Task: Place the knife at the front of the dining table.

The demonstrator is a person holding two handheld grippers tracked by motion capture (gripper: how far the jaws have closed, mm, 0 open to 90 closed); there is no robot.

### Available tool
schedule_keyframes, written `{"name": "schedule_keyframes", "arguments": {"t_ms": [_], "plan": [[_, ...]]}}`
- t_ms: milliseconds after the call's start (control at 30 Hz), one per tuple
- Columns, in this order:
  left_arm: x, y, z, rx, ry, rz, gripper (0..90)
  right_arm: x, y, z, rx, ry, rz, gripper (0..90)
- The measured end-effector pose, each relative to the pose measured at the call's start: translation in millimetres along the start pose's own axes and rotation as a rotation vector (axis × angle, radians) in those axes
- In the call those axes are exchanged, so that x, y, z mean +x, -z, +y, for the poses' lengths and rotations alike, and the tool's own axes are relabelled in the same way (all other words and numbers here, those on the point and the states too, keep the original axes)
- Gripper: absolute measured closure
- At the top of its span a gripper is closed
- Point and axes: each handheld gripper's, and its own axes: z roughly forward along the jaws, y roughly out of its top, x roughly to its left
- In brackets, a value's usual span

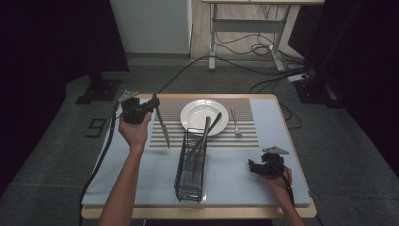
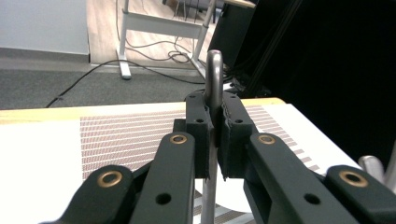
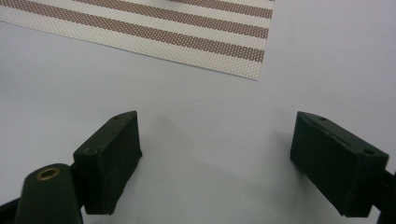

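Slim steel knife [image 1: 162, 125] clamped in left gripper [image 1: 153, 104] jaws, held over striped placemat [image 1: 244, 136] toward counter's far left edge. Right gripper [image 1: 254, 165] jaws spread wide, nothing held. Steel fork [image 1: 235, 123] laid beside white round plate [image 1: 200, 109]; two utensils left in black wire rack [image 1: 190, 183].

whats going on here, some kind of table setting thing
A person is laying cutlery around a white plate on a striped placemat. The left gripper is shut on a knife, holding it over the mat's left side, left of the plate. A fork already lies on the mat right of the plate. More utensils stand in the black wire caddy in front of the plate. The right gripper rests open and empty near the table's right edge.
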Motion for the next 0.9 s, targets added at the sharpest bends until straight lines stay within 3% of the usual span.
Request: {"name": "schedule_keyframes", "arguments": {"t_ms": [267,467,900], "plan": [[5.1,-5.7,0.5,0.015,-0.022,0.038,84.0,0.1,-0.2,-0.2,-0.003,-0.001,-0.001,15.6],[8.8,-6.1,1.1,0.032,-0.047,0.089,84.0,0.1,0.0,-0.2,0.0,0.0,-0.001,15.7],[16.1,-29.9,-3.5,0.047,-0.041,0.148,83.9,-0.2,0.0,-0.2,0.0,0.002,0.0,15.7]]}}
